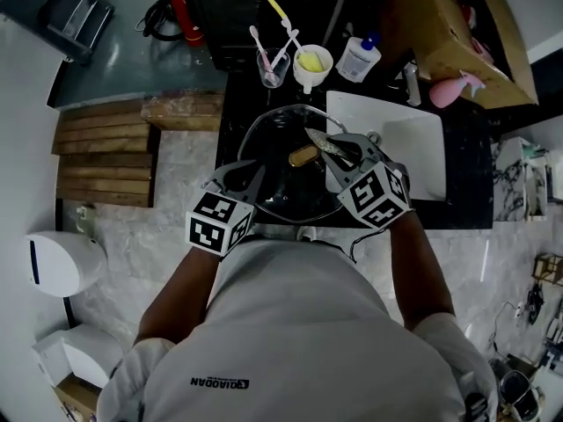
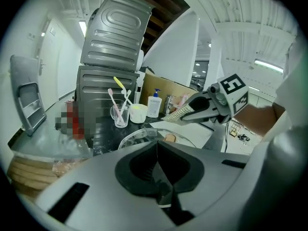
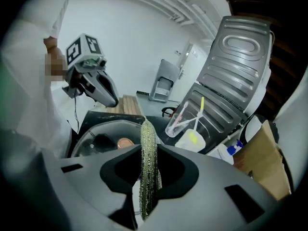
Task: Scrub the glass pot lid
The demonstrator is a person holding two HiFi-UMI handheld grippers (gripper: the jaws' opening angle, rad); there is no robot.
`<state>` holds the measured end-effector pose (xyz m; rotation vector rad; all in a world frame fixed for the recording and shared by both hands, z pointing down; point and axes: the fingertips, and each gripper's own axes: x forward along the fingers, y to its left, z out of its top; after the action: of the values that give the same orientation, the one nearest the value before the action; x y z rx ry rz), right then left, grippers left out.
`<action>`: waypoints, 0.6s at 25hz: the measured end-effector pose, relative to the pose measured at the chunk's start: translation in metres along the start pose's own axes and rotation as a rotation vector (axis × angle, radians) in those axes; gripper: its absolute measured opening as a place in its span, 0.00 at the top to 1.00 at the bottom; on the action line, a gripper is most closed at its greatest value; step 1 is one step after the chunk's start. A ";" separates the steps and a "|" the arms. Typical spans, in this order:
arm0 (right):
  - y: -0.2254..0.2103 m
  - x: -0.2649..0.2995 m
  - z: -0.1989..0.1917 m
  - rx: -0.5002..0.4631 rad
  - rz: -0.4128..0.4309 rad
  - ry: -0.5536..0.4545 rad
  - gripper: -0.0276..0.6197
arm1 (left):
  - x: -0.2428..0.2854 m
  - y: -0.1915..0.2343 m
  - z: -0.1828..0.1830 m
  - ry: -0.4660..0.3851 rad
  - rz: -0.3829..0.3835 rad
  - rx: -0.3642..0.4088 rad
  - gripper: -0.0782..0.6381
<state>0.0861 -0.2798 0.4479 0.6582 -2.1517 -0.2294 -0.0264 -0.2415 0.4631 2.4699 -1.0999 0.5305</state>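
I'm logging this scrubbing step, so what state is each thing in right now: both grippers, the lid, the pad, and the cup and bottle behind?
glass pot lid: held by its rim, knob side up.
left gripper: shut on the lid's rim.
right gripper: shut on the scouring pad.
scouring pad: pinched edge-on, tip over the lid.
clear cup: upright, toothbrushes in it.
bottle: upright, cap on.

The left gripper [image 1: 249, 179] holds the rim of the glass lid [image 1: 277, 139]. The right gripper [image 1: 339, 150] holds a scrub pad [image 1: 318, 141] over the lid, next to 1 white sink [image 1: 413, 139].
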 end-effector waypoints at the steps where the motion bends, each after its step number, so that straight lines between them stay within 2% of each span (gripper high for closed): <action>1: -0.010 0.007 -0.007 -0.013 -0.002 0.014 0.81 | 0.000 -0.001 0.001 -0.005 0.012 -0.006 0.87; 8: -0.051 0.069 -0.037 -0.045 0.061 0.068 0.81 | -0.009 0.007 -0.002 -0.033 0.131 -0.074 0.87; 15: -0.064 0.123 -0.043 -0.146 0.127 0.097 0.81 | -0.021 0.010 -0.018 -0.033 0.237 -0.145 0.87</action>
<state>0.0819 -0.3962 0.5345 0.4391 -2.0529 -0.2772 -0.0502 -0.2262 0.4702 2.2453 -1.4034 0.4604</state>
